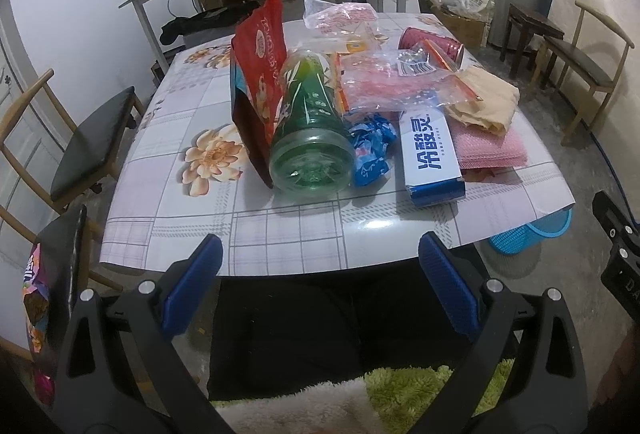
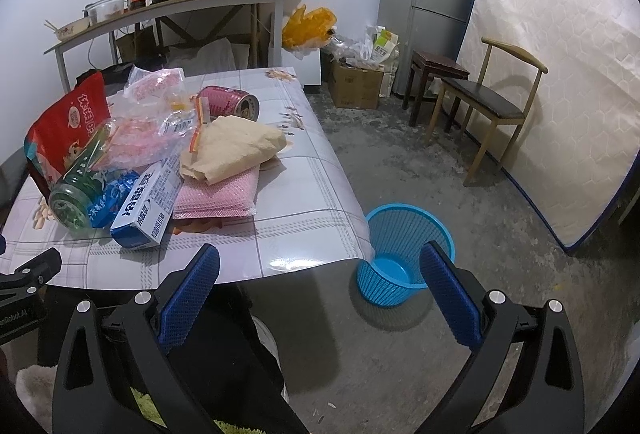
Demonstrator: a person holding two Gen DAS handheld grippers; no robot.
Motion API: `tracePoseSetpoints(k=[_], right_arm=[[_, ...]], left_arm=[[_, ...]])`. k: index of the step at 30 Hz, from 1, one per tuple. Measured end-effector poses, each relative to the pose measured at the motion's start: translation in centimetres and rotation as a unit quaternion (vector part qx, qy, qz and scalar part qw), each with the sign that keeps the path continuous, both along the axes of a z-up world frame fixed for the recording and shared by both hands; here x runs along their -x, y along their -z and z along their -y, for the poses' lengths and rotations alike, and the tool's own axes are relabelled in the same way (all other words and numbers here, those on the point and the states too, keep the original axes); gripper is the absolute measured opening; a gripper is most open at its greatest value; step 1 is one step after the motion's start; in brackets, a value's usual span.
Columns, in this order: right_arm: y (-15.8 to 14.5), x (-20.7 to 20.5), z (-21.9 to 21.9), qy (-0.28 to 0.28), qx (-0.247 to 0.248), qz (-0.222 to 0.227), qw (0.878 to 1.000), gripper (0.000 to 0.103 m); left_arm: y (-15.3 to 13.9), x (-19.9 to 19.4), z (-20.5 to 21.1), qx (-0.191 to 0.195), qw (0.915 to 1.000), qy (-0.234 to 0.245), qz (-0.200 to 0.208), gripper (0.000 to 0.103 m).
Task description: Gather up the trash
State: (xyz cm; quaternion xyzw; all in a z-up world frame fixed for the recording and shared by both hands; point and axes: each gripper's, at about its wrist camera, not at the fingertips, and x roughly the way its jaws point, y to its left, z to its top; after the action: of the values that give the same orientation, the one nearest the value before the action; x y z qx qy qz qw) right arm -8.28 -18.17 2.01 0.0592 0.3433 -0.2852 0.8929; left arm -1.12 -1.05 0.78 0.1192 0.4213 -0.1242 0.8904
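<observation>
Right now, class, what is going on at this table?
A person holds two grippers, both open and empty, short of the table's near edge. The left gripper faces a pile of trash: a green bottle, red bag and blue-white box. The blue basket on the floor holds nothing yet.

bottle [image 1: 310, 137] on table [image 1: 280, 234], basket [image 2: 404, 254] beside

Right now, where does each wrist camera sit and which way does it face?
Left wrist: low at the table's near edge, facing the green bottle; its open left tool, dark trouser legs and the right tool's edge show.
Right wrist: further right, facing the table corner and blue basket; its open right tool shows.
Shared: bottle, blue-and-white box, pink can, basket.
</observation>
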Motion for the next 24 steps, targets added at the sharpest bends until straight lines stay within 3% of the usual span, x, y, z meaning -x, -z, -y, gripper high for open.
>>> tracePoseSetpoints(k=[24], right_arm=[[0.04,-0.09,-0.12,0.0,0.001,0.0,1.0,0.098]], left_arm=[[0.29,-0.22,-0.32,-0.002,1.0,-0.007,-0.005,0.095]])
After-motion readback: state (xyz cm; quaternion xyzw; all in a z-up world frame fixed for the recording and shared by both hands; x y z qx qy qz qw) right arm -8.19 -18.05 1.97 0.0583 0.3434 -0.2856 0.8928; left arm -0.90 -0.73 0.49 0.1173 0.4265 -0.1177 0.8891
